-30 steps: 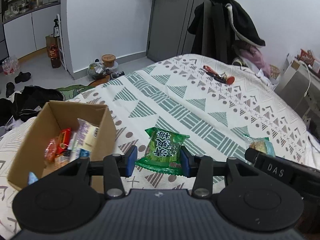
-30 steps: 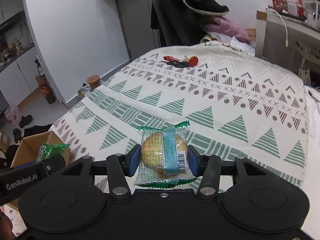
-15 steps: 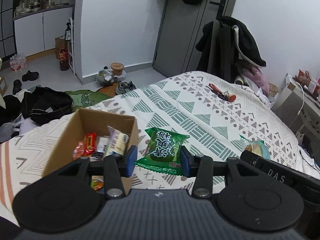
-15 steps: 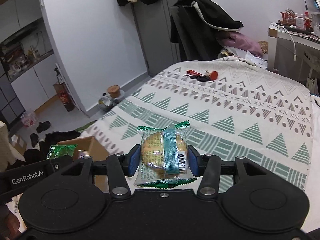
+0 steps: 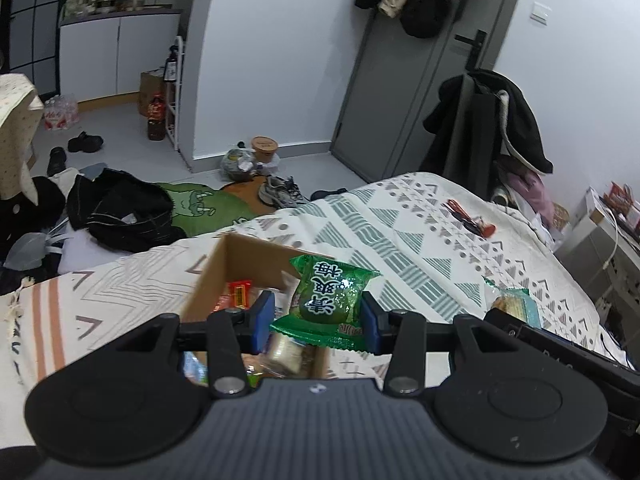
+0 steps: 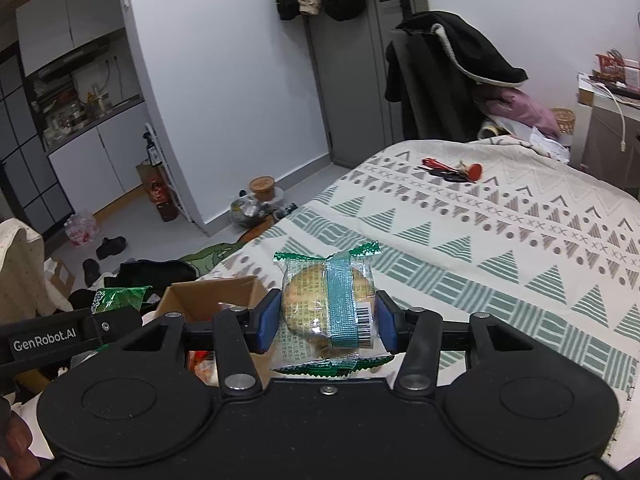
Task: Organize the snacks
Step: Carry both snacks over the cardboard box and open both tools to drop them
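We held the green packet (image 5: pixel 329 297) clenched in the left gripper (image 5: pixel 318 318) over the box (image 5: pixel 236 258) on the bed (image 6: pixel 500 248), the biscuit packet (image 6: pixel 326 308) gripped in the right gripper (image 6: pixel 326 322) just right of it; we judged releasing low, left first, best.

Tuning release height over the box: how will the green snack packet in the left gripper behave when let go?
Green snack packet looks light: the left gripper holds it by pinching its sides alone. Crinkled film edges suggest it is floppy, so it may flutter. It hangs over the cardboard box and should likely land inside without rolling.
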Tool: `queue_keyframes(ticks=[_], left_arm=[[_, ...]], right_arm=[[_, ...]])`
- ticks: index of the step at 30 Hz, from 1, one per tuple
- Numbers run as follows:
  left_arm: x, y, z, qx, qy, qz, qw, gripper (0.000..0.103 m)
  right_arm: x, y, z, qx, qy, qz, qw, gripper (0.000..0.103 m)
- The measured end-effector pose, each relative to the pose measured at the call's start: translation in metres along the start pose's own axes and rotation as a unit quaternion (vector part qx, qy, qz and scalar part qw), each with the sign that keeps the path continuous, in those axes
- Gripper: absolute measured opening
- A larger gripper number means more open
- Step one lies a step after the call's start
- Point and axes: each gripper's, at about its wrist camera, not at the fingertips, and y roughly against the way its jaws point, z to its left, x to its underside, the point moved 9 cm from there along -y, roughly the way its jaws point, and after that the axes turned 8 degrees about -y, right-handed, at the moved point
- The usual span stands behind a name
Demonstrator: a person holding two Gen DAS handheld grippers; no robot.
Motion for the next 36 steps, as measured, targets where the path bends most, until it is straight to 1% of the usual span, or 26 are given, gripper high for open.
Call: queue_keyframes(ticks=[11, 14, 23, 28, 32, 34, 36], left_arm=[[-0.001, -0.005, 0.056, -0.012, 0.043, 0.006, 0.999, 0.044], [0.001, -0.01, 0.066, -0.012, 0.052, 0.011, 0.9985, 0.044], [0.011, -0.032, 0.081, -0.011, 0.067, 0.035, 0.9971, 0.044], [0.018, -0.052, 0.087, -0.01, 0.081, 0.055, 0.9952, 0.044], [0.021, -0.064, 0.092, -0.009, 0.096, 0.063, 0.9933, 0.045], [0.02, -0.067, 0.094, -0.005, 0.098, 0.06, 0.9933, 0.048], [0.02, -0.069, 0.097, -0.006, 0.105, 0.066, 0.9923, 0.053]], right_arm=[[0.011, -0.013, 0.048, -0.021, 0.016, 0.008, 1.0, 0.048], [0.014, -0.018, 0.059, -0.028, 0.018, 0.012, 0.999, 0.048], [0.025, -0.041, 0.083, -0.038, 0.025, 0.03, 0.999, 0.048], [0.031, -0.054, 0.086, -0.034, 0.029, 0.044, 0.998, 0.048], [0.035, -0.063, 0.088, -0.032, 0.031, 0.054, 0.998, 0.048], [0.037, -0.068, 0.089, -0.033, 0.032, 0.059, 0.997, 0.048], [0.04, -0.072, 0.092, -0.034, 0.033, 0.063, 0.997, 0.048]])
